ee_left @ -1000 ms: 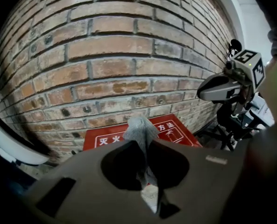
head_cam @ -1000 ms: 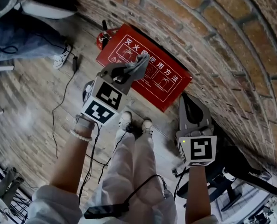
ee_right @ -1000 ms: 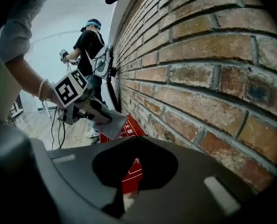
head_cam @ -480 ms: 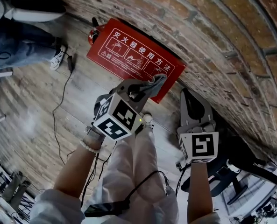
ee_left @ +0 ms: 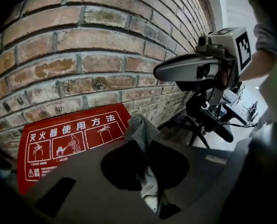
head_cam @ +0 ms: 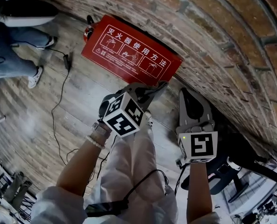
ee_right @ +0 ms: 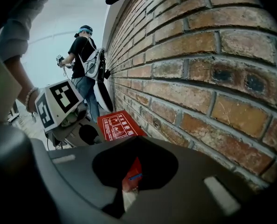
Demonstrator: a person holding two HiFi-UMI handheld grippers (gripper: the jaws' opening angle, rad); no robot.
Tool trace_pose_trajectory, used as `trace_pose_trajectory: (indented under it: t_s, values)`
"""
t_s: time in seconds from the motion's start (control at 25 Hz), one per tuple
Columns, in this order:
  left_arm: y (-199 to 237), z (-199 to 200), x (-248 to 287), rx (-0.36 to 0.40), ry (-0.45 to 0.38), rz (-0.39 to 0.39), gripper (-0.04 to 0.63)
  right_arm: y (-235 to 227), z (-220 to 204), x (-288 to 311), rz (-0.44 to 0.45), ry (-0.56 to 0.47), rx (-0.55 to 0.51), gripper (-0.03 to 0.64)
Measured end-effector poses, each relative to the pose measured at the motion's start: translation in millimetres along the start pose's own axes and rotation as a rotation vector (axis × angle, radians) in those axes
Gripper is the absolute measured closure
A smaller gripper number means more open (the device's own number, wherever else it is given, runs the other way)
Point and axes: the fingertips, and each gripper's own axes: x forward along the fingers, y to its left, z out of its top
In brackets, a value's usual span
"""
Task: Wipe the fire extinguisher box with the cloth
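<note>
Two claws: one left claw [head_cam: 156,87], one right claw [head_cam: 188,97]. One cloth [ee_left: 140,132]. One red fire extinguisher box [head_cam: 131,55] at 12 o'clock. One bystander [head_cam: 12,41] at 10 o'clock. One black chair [head_cam: 231,168] at 4 o'clock.

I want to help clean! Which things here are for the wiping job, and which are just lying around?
For the job:
- left tool, gripping the grey cloth
- red fire extinguisher box

Just lying about:
- black cable on the floor
- office chair
- a bystander's legs
</note>
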Motion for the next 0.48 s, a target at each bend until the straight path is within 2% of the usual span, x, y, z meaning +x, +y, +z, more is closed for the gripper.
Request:
trace_pose_trajectory:
  t_s: [0.48]
  values:
    - [4.3, -18.6, 27.6, 0.020, 0.079, 0.042, 0.581, -0.7, -12.2, -3.2, 0.008, 0.008, 0.018, 0.607]
